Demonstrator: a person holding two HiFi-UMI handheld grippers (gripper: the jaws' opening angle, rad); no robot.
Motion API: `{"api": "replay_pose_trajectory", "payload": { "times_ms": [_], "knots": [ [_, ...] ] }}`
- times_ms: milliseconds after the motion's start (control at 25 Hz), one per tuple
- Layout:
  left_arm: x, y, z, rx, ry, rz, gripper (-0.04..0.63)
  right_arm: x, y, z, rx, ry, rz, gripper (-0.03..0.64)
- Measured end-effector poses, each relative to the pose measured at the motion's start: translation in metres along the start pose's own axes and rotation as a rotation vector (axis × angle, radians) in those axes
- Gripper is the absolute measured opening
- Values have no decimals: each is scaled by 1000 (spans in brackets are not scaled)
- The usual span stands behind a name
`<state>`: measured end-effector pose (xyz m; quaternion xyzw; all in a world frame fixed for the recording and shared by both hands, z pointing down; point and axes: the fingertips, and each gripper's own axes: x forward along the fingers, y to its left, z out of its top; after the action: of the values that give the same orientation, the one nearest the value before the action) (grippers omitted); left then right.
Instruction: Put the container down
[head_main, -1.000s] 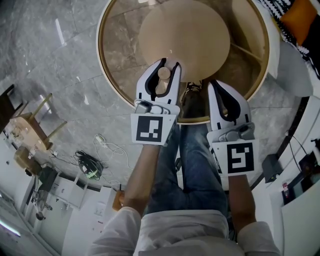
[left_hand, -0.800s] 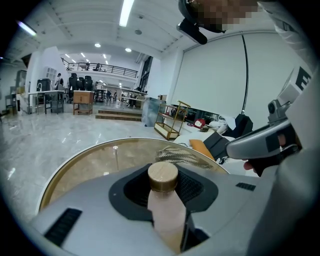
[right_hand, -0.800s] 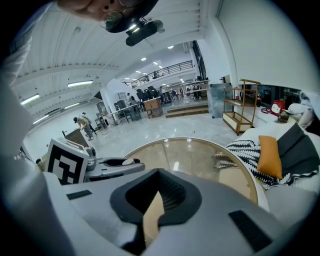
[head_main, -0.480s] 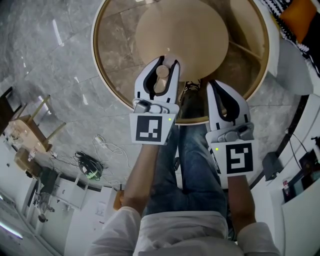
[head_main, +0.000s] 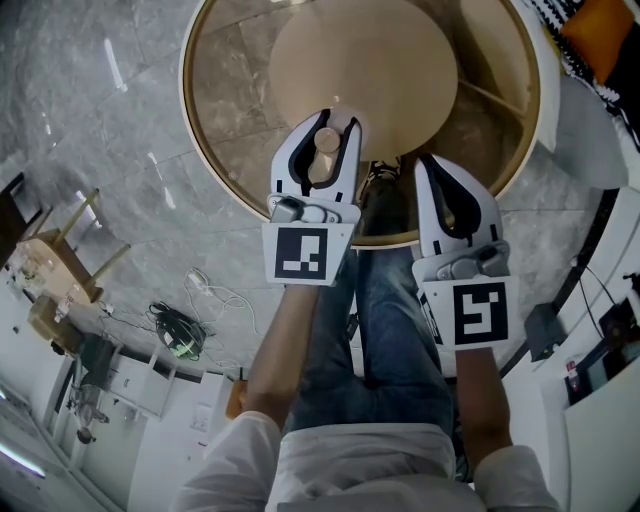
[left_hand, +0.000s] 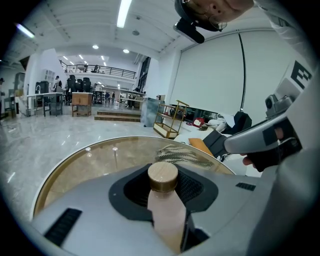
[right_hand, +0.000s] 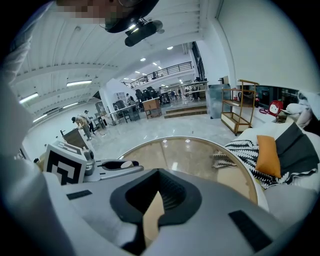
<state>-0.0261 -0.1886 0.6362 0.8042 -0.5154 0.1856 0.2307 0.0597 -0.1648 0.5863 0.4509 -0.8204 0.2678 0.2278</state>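
Container (left_hand: 167, 215), a pale pink bottle with a round wooden cap, is clamped between the fingers (left_hand: 90, 220) of the left gripper (head_main: 326, 128), cap toward the fingertips, over the near part of the round glass surface (head_main: 232, 90). The right gripper (head_main: 430, 165) hangs just beside it over the surface's near rim, its fingers (right_hand: 210, 220) drawn together at the tips with nothing between them. Off the surface's far right side lie an orange cushion (right_hand: 269, 156) and a black-and-white patterned throw (right_hand: 239, 150).
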Motion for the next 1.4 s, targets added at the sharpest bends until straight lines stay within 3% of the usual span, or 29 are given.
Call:
{"api": "replay_pose_trajectory", "payload": {
  "times_ms": [400, 1120, 1400],
  "knots": [
    [8, 0, -7, 8, -10, 8, 132, 3, -4, -7, 16, 21, -5, 15],
    [15, -12, -9, 177, -75, 11, 132, 1, 2, 7, 11, -15, -9, 15],
    [14, -12, -9, 163, -104, 12, 132, -9, 5, 5, 24, -19, -33, 15]
  ]
}}
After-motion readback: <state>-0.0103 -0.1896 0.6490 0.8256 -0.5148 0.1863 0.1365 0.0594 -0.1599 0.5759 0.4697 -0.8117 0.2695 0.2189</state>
